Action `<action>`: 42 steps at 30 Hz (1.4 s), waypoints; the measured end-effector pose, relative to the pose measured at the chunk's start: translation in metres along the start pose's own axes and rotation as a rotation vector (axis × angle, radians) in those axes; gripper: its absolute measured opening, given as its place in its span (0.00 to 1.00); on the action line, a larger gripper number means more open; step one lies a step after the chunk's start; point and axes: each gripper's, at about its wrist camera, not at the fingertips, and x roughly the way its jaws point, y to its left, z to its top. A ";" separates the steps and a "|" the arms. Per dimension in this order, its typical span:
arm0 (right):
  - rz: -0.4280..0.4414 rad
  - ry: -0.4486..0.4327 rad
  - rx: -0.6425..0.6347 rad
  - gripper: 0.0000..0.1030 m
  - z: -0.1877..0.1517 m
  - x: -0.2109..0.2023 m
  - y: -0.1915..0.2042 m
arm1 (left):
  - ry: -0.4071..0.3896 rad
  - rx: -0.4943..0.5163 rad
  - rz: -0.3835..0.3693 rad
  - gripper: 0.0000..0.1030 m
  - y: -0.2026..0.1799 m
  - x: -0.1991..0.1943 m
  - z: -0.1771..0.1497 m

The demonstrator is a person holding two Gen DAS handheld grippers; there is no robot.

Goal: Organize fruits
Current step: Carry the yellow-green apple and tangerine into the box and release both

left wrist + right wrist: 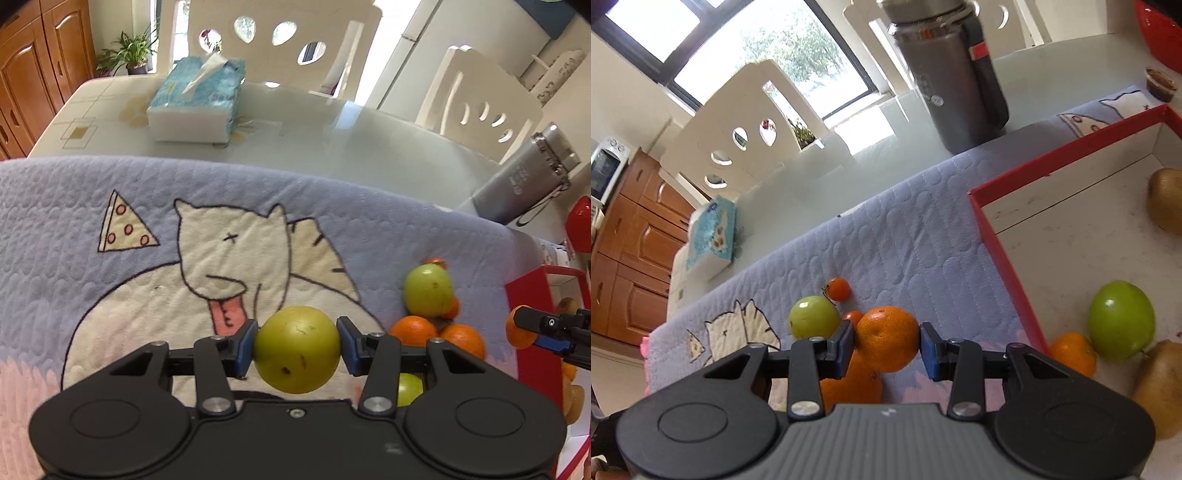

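Observation:
My left gripper is shut on a yellow-green apple and holds it above the purple cat-print cloth. My right gripper is shut on an orange, held above the cloth; it also shows in the left wrist view. A pile of fruit lies on the cloth: a green apple, oranges and small tangerines. A red-rimmed tray at the right holds a green apple, an orange and kiwis.
A tissue box sits on the glass table beyond the cloth. A steel flask stands near the tray's far corner. White chairs line the far side. A red bowl and a small cup are at the far right.

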 end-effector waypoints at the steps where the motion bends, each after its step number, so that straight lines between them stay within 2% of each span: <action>1: 0.007 -0.005 0.006 0.39 0.000 -0.003 -0.001 | -0.005 0.003 -0.001 0.54 -0.004 -0.003 0.000; 6: 0.030 -0.040 0.036 0.39 -0.002 -0.025 -0.011 | -0.036 0.031 -0.011 0.54 -0.023 -0.020 -0.001; 10: 0.039 -0.073 0.069 0.39 -0.004 -0.044 -0.027 | -0.051 0.018 0.019 0.54 -0.039 -0.030 -0.001; 16: 0.045 -0.130 0.120 0.39 -0.005 -0.074 -0.054 | -0.072 0.066 -0.006 0.54 -0.072 -0.039 -0.001; 29: 0.001 -0.245 0.263 0.39 0.006 -0.125 -0.143 | -0.085 0.231 -0.136 0.54 -0.183 -0.037 0.013; 35: -0.021 -0.256 0.310 0.39 0.009 -0.129 -0.177 | -0.060 0.303 -0.201 0.54 -0.233 -0.021 0.015; 42: -0.062 -0.196 0.275 0.39 0.009 -0.108 -0.186 | -0.001 0.374 -0.248 0.54 -0.283 0.012 0.016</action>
